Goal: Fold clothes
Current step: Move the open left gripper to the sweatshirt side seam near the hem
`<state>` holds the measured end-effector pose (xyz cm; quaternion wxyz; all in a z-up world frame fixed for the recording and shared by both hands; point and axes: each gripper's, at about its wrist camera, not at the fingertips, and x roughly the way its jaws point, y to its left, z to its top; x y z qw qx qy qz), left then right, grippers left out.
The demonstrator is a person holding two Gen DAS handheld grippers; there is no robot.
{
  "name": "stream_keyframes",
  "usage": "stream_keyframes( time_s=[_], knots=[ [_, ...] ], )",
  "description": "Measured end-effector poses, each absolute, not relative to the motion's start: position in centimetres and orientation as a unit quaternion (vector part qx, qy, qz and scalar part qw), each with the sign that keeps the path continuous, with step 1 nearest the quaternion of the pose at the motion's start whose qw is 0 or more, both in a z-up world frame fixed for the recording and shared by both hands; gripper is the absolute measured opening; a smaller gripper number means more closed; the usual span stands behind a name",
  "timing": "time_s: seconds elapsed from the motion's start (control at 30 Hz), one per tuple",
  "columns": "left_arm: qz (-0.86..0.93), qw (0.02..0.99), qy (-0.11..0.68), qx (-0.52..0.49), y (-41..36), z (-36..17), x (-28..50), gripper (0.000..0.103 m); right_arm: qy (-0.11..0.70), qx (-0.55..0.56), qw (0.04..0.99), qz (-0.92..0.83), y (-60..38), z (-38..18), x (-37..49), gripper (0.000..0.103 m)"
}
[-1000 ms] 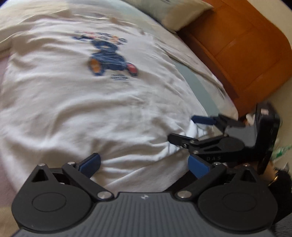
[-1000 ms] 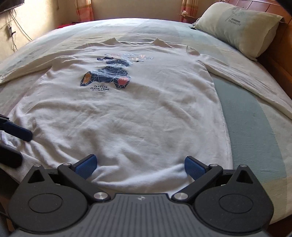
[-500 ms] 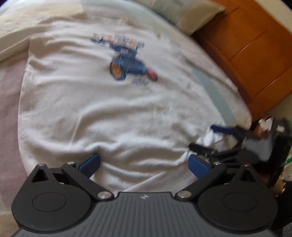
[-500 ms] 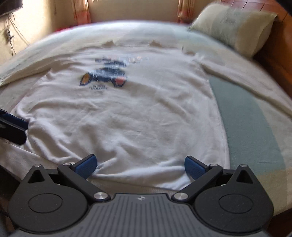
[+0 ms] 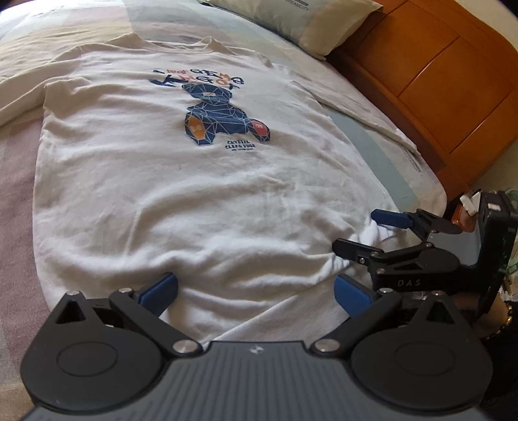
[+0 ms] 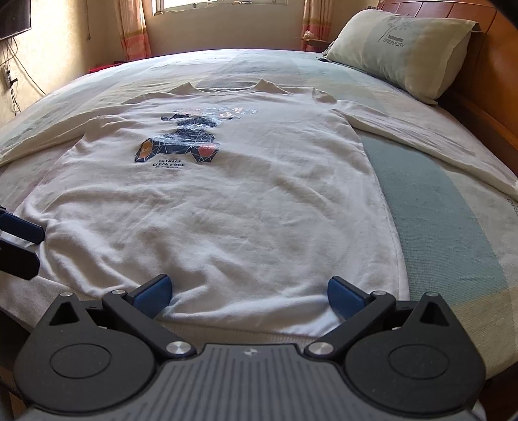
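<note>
A white long-sleeved shirt with a blue bear print lies flat and face up on the bed, collar at the far end. My left gripper is open at the near hem, with the hem's cloth lying between its blue pads. To its right, my right gripper stands open at the hem's right corner. In the right wrist view the shirt fills the middle, and the right gripper is open over the hem. The left gripper shows at the left edge, by the hem's left corner.
The bed has a striped green and beige sheet. A pillow lies at the far right against a wooden headboard. The shirt's sleeves spread out to both sides. A curtained window is beyond the bed.
Both wrist views have settled and sharpened, with more of the far bed in sight. Both grippers stay open at the hem. The shirt has not moved.
</note>
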<state>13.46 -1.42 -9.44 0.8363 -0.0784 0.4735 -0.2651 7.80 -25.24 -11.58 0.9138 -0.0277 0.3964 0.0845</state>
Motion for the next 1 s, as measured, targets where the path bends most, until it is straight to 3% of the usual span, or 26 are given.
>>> stream_keyframes(
  time_s=[0.2,0.37,0.57,1.0],
  knots=[
    [-0.291,0.846,0.443,-0.064,-1.6,-8.2,14.8,0.101,0.395,-0.022,0.916,0.073,-25.0,-11.6,7.8,0.103],
    [-0.308,0.828,0.457,-0.105,-1.0,-11.4,15.9,0.102,0.399,-0.013,0.916,0.046,-24.5,-11.5,7.7,0.103],
    [-0.310,0.827,0.450,-0.130,1.6,-10.5,16.6,0.102,0.416,0.007,0.909,0.034,-24.0,-10.4,8.0,0.103],
    [-0.215,0.904,0.367,-0.029,15.4,-4.6,20.3,0.102,0.385,0.004,0.910,0.153,-17.1,-6.8,11.9,0.103]
  ],
)
